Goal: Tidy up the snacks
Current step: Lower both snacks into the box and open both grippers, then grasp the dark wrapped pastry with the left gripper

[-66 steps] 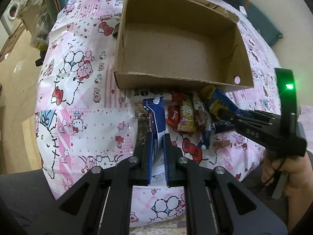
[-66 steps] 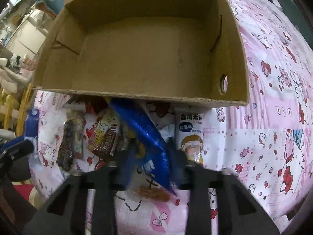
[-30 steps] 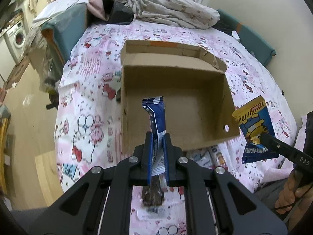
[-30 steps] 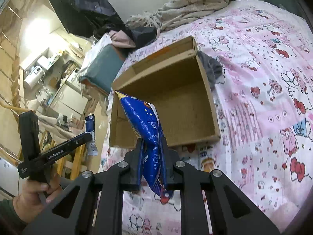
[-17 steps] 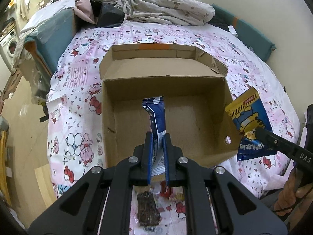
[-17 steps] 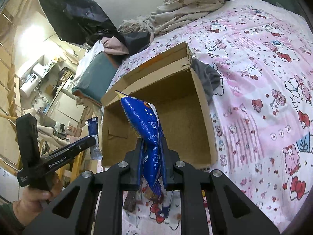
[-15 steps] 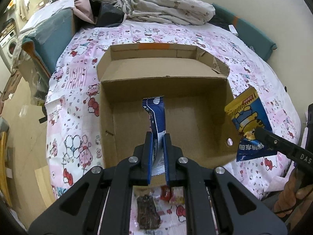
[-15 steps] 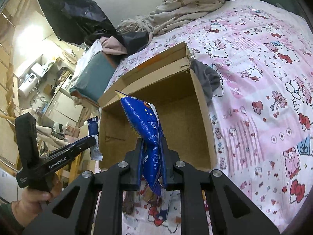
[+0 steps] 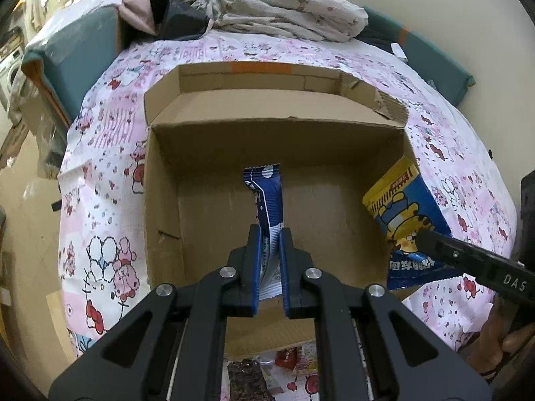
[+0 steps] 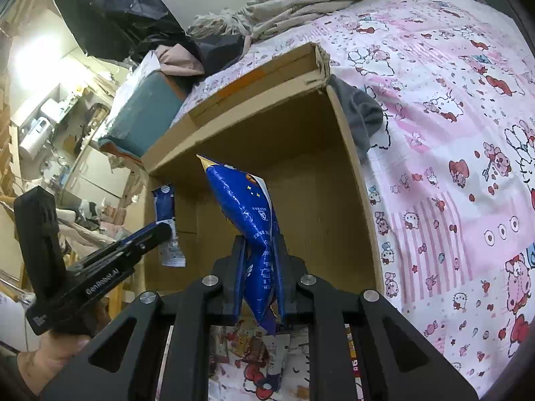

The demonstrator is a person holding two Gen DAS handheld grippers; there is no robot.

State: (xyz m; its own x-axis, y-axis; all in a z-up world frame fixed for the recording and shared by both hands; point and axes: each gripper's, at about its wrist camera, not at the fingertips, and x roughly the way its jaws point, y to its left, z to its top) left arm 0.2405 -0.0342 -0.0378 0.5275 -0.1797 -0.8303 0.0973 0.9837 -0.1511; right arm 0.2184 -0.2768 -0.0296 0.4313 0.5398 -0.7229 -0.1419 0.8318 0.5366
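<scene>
left gripper [image 9: 269, 234] clamped on slim blue packet [image 9: 267, 200] | right gripper [image 10: 259, 244] clamped on blue bag [image 10: 247, 207] | both held upright over cardboard box [image 9: 160, 200], floor straight below

A bed [image 9: 100, 173] in a pink cartoon sheet fills mid-frame; crumpled bedding [image 9: 284, 10] lies at top, cream wall [image 9: 451, 10] upper right, beige floor [image 9: 26, 220] left.
</scene>
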